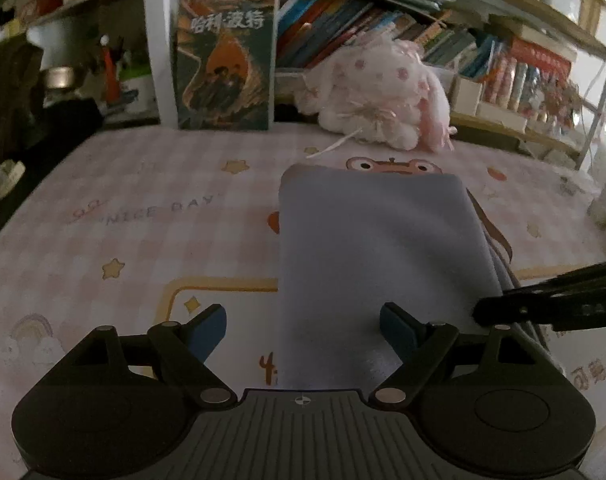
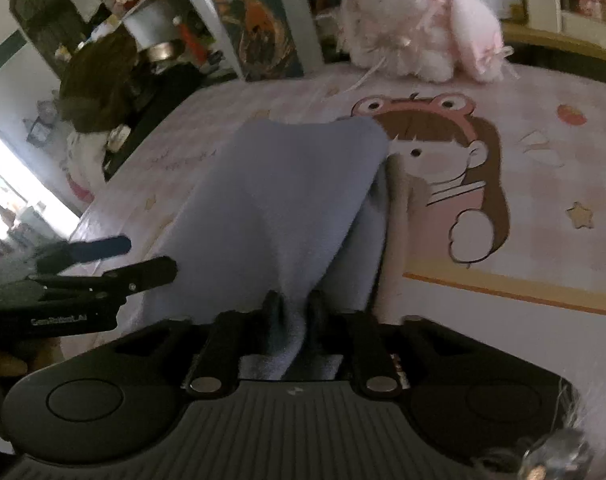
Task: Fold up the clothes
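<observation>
The blue-grey garment (image 1: 383,264) lies folded on the pink cartoon sheet (image 1: 151,216), stretching ahead of my tongs. My right gripper (image 2: 294,312) pinches its near edge; my left gripper (image 1: 303,332) hovers spread wide beside it. A plush toy (image 1: 383,92) sits beyond.

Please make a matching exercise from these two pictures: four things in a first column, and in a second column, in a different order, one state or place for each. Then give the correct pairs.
Column 1
1. left gripper
2. right gripper
3. plush toy
4. blue-grey garment

Column 2
A. sits at the far edge of the bed, near the books
B. open, holding nothing
C. lies folded lengthwise on the patterned sheet
D. shut on cloth

Pairs: 1-B, 2-D, 3-A, 4-C
</observation>
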{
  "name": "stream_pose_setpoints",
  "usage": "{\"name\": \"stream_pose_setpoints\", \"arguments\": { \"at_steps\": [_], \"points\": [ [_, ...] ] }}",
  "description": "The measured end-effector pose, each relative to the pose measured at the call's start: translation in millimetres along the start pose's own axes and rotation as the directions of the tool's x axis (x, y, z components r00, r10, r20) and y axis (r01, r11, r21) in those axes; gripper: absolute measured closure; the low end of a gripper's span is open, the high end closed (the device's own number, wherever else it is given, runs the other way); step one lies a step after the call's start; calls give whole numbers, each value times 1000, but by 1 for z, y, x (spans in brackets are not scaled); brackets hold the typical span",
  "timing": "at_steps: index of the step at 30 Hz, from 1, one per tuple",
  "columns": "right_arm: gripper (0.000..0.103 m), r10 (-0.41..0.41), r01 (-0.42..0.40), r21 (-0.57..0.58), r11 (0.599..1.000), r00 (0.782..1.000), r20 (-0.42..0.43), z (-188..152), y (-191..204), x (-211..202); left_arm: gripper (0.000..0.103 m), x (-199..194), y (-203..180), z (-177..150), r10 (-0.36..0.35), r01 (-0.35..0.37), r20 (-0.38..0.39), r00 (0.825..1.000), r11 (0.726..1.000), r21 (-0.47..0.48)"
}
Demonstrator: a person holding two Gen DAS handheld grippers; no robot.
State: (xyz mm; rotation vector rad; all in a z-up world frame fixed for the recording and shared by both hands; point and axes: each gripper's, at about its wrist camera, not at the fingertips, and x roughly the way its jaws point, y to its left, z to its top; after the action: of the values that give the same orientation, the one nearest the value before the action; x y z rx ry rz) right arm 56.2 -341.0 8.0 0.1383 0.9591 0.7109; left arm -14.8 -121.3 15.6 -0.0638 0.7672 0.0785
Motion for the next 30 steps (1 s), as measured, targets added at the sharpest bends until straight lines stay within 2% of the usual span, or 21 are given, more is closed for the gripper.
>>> {"name": "stream_pose_setpoints", "arguments": {
  "at_steps": [1, 2, 3, 4, 6, 8, 11, 14, 17, 18, 19, 20, 21, 22, 23, 24, 26, 29, 30],
  "points": [
    [50, 1, -1, 6, 1000, 1000, 20, 0, -1, -5, 17, 0, 2, 0, 10, -10, 3, 1000, 1000, -2],
    [41, 2, -2, 12, 1000, 999, 40, 0, -1, -11, 16, 0, 4, 0, 21, -21, 4, 1000, 1000, -3],
    [21, -12, 11, 22, 1000, 999, 50, 0, -3, -14, 15, 1, 7, -1, 10, -10, -2, 1000, 1000, -13],
    [16, -27, 26, 36, 999, 999, 37, 1, -5, -13, 14, 2, 10, -1, -4, 4, -9, 1000, 1000, -25],
    [16, -57, 57, 63, 996, 998, 6, 2, -9, -12, 9, 4, 15, -1, -32, 31, -23, 999, 998, -48],
    [16, -21, 26, 133, 991, 999, -41, -1, -18, -7, 9, 10, 22, -2, -85, 79, -47, 995, 991, -109],
    [16, 69, -42, 252, 967, 993, -99, -6, -28, 5, 9, 22, 35, -3, -200, 173, -87, 976, 954, -245],
    [20, 117, -77, 300, 951, 986, -117, -9, -29, 11, 9, 34, 43, -8, -270, 223, -97, 958, 914, -337],
    [21, 96, -57, 297, 953, 989, -117, -7, -27, 13, 9, 42, 45, -11, -306, 246, -101, 947, 888, -389],
    [24, 89, -51, 296, 954, 989, -116, -6, -26, 14, 10, 43, 44, -11, -313, 250, -99, 944, 882, -400],
    [33, 81, -44, 295, 955, 990, -116, -6, -25, 14, 11, 44, 43, -12, -320, 255, -97, 942, 875, -411],
    [41, 74, -37, 293, 955, 991, -116, -5, -25, 15, 16, 45, 40, -12, -328, 261, -99, 939, 873, -411],
    [52, 66, -30, 292, 956, 991, -116, -4, -24, 15, 24, 45, 37, -11, -333, 264, -105, 937, 873, -410],
    [57, 69, -33, 299, 954, 991, -112, -4, -25, 15, 25, 46, 33, -11, -337, 267, -111, 935, 873, -408],
    [60, 69, -35, 301, 953, 992, -104, -5, -26, 14, 30, 44, 30, -10, -333, 265, -110, 937, 878, -400],
    [63, 48, -25, 255, 967, 995, -86, -4, -21, 10, 39, 41, 28, -9, -327, 262, -108, 939, 883, -390],
    [67, 7, 0, 157, 988, 999, -47, -4, -11, 1, 49, 34, 20, -6, -314, 260, -100, 944, 897, -358],
    [72, -46, 46, 10, 999, 999, 18, -3, 5, -11, 52, 18, -2, 1, -259, 232, -91, 962, 944, -233],
    [72, -62, 64, -38, 997, 997, 42, -2, 10, -15, 51, 18, -3, 1, -256, 229, -95, 962, 946, -228]
  ]
}}
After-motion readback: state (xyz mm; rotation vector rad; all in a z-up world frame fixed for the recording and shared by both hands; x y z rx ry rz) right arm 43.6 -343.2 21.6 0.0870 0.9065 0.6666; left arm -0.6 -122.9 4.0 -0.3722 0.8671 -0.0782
